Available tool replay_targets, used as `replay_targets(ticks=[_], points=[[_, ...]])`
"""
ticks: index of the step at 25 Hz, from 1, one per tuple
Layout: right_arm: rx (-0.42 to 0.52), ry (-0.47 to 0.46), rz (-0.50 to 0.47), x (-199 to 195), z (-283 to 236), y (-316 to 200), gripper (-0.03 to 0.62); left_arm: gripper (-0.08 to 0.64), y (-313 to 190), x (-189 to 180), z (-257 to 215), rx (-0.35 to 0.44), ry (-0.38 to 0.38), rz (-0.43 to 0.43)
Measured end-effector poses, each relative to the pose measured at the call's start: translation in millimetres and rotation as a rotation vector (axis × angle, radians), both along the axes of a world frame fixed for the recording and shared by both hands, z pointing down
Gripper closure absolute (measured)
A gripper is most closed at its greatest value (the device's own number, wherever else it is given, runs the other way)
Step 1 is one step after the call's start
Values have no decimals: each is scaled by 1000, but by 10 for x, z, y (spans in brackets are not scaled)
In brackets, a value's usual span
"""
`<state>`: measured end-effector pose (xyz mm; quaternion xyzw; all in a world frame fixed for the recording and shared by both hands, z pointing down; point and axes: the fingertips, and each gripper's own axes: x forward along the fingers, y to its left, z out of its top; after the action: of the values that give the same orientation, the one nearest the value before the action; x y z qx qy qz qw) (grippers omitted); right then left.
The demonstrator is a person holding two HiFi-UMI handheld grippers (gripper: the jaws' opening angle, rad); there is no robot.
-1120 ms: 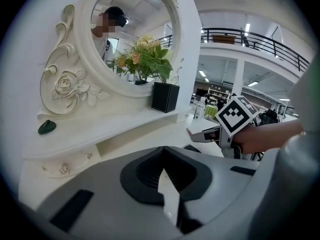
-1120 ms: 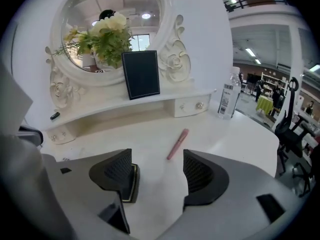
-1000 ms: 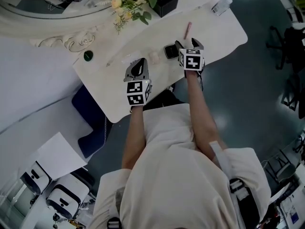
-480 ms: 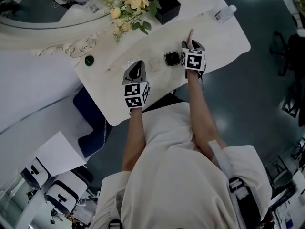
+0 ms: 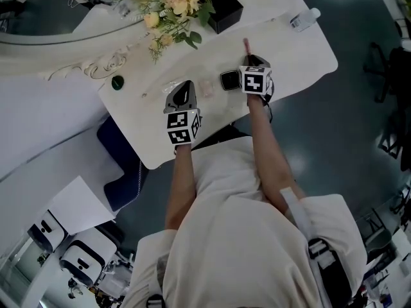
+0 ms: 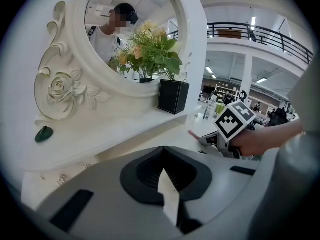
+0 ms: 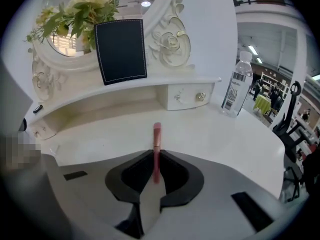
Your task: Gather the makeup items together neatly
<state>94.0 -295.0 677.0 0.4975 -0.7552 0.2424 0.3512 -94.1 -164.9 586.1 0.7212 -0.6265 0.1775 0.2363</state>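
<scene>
A slim pink makeup stick (image 5: pixel 245 44) (image 7: pixel 157 134) lies on the white vanity table (image 5: pixel 292 50), pointing away from me. My right gripper (image 5: pixel 251 60) (image 7: pixel 155 160) has its jaws closing around the near end of the stick, and the pads look pressed on it. A black square compact (image 5: pixel 229 80) sits just left of that gripper, with a small clear item (image 5: pixel 207 87) beside it. My left gripper (image 5: pixel 182 87) (image 6: pixel 167 176) hovers over the table's near part, shut, with nothing in it.
A black flower box (image 5: pixel 225 8) (image 7: pixel 121 50) with a bouquet stands at the back by the ornate mirror (image 6: pixel 127 34). A water bottle (image 5: pixel 303 18) (image 7: pixel 238 84) stands at the far right. A small green item (image 5: pixel 117 82) lies at the left.
My right gripper moved forward from beside the compact to the pink stick and closed its jaws around it. The left gripper has stayed in place.
</scene>
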Motion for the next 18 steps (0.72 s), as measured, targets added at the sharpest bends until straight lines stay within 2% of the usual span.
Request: replay_targets(ticks=[11,18], points=[[36,-18,-3,90,-116,114,523,548,20,138,-45,16,12,37],[41,-38,-1,183,-106,400,523,548,106,300,-44,26,28,90]])
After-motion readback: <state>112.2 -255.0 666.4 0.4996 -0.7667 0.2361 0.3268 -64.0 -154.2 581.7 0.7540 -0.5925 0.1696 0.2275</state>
